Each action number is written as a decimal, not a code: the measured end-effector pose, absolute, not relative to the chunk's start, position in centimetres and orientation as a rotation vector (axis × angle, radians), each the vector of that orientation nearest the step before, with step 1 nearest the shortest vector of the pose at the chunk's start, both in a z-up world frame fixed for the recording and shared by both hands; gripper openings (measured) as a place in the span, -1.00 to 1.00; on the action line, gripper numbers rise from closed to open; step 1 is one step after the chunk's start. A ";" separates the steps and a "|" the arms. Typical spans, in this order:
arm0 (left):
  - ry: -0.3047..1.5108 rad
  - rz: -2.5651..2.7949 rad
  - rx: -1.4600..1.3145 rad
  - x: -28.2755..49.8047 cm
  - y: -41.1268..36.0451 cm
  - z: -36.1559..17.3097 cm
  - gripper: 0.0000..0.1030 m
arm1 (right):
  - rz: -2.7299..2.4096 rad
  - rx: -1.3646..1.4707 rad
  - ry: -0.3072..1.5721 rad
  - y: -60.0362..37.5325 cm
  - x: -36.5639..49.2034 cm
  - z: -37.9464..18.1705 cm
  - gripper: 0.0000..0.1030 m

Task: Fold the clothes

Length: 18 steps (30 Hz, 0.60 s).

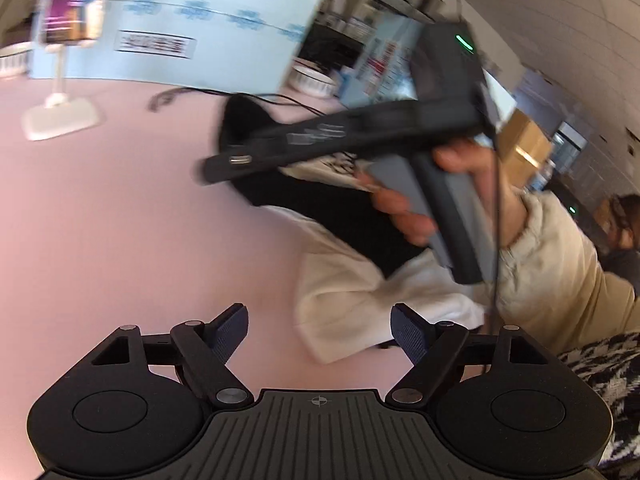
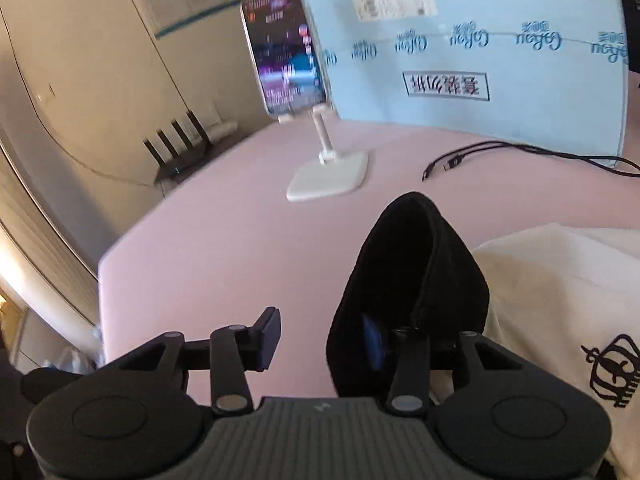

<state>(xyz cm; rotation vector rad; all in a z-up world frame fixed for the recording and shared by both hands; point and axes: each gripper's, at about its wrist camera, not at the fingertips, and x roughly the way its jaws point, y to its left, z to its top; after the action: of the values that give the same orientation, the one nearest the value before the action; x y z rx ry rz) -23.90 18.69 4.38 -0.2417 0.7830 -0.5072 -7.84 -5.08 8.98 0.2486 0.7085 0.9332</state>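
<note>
Right gripper [image 2: 320, 340] spread | cream shirt [image 2: 560, 300], black sleeve [image 2: 412, 280] bunched

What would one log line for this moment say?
left gripper: open, empty | right gripper: open, black sleeve draped over one finger | cream shirt: on pink table, unfolded

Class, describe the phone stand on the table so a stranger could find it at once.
Start at the big pale blue box at the far side of the pink table. Just left of the box stands the white phone stand: a flat square base with a thin post holding a lit phone, the only upright white thing there.
</note>
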 end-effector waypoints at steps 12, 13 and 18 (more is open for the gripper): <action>0.763 -0.309 -0.383 -11.8 17.4 4.9 0.70 | 0.174 0.193 0.552 -27.9 -4.8 9.5 0.55; 0.775 -0.331 -0.412 -10.3 17.1 4.6 0.70 | 0.145 0.192 0.582 -29.1 -4.0 8.7 0.53; 0.849 -0.384 -0.505 -6.1 15.3 3.6 0.70 | 0.122 0.144 0.730 -31.7 0.4 4.4 0.51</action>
<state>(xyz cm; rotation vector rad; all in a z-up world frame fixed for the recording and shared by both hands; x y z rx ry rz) -6.07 15.31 3.61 -0.5049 0.8493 -0.3838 0.38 -31.71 4.44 0.1438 0.7303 0.1217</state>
